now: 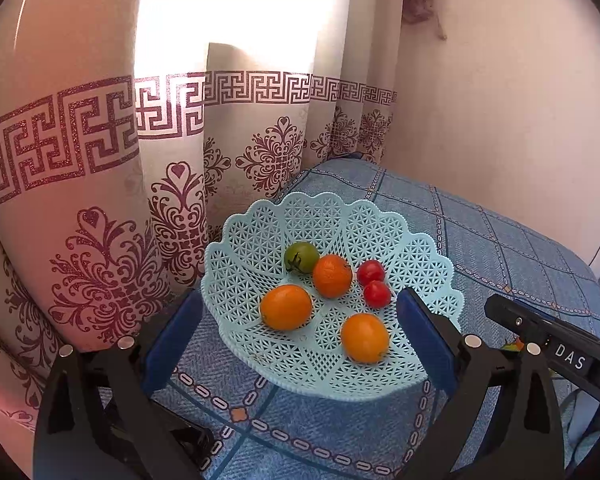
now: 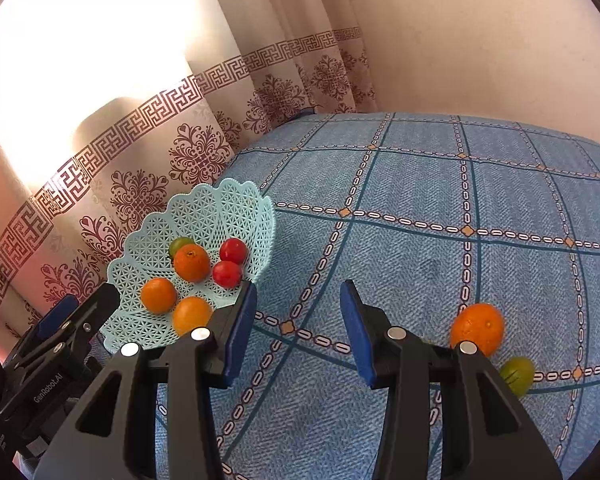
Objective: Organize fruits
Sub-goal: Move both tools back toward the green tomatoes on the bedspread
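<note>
A pale blue lattice basket (image 1: 432, 264) (image 2: 204, 204) sits on the blue checked cloth by the curtain. It holds three oranges (image 1: 286, 306), a green tomato (image 1: 301, 257) and two red tomatoes (image 1: 377, 294). My left gripper (image 1: 300, 320) is open, its blue pads on either side of the basket's near half, nothing held. My right gripper (image 2: 298, 324) is open and empty over bare cloth just right of the basket. An orange (image 2: 478, 328) and a green fruit (image 2: 518, 374) lie on the cloth to the right of the right gripper, partly behind its finger.
The table (image 2: 440, 184) is covered by blue cloth with chain-pattern lines. A patterned curtain (image 1: 100, 200) hangs close behind the basket on the left. A plain wall (image 1: 500, 120) stands behind. The right gripper's body (image 1: 556, 344) shows at the left wrist view's right edge.
</note>
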`<control>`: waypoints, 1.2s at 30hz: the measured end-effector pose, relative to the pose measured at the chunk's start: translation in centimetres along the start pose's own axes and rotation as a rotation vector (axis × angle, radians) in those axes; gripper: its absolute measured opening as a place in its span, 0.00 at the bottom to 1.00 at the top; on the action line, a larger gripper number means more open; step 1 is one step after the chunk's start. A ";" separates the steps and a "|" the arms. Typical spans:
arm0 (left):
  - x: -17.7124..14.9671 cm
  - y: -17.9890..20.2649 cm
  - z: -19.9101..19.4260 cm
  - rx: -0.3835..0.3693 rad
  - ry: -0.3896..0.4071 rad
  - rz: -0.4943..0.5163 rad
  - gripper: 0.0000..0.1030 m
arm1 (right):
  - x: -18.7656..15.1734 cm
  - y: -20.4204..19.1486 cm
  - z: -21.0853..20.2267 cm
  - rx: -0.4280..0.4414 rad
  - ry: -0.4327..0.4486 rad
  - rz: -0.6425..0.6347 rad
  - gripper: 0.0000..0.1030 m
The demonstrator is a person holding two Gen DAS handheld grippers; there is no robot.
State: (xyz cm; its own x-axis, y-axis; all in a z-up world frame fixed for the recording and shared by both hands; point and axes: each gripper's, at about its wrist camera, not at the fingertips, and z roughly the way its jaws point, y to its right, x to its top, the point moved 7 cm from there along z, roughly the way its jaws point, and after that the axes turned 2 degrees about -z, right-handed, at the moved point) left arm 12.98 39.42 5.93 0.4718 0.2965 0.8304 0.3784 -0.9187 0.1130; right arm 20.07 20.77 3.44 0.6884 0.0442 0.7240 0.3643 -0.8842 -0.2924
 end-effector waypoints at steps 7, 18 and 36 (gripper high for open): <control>-0.4 1.9 -0.5 -0.031 -0.008 0.033 0.96 | -0.2 3.9 -1.1 -0.043 0.003 0.060 0.43; -1.2 5.4 -1.1 -0.072 -0.017 0.096 0.96 | -1.2 9.1 -3.7 -0.098 0.017 0.120 0.43; -3.3 11.8 -1.5 -0.152 -0.054 0.220 0.97 | -4.9 14.0 -5.1 -0.168 -0.047 0.131 0.43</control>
State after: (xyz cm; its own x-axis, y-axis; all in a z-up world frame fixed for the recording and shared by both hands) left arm 14.65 27.19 5.34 0.5726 0.0956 0.8142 0.1405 -0.9899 0.0174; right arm 18.62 5.79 -1.01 0.7529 -0.0575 0.6556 0.1634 -0.9487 -0.2708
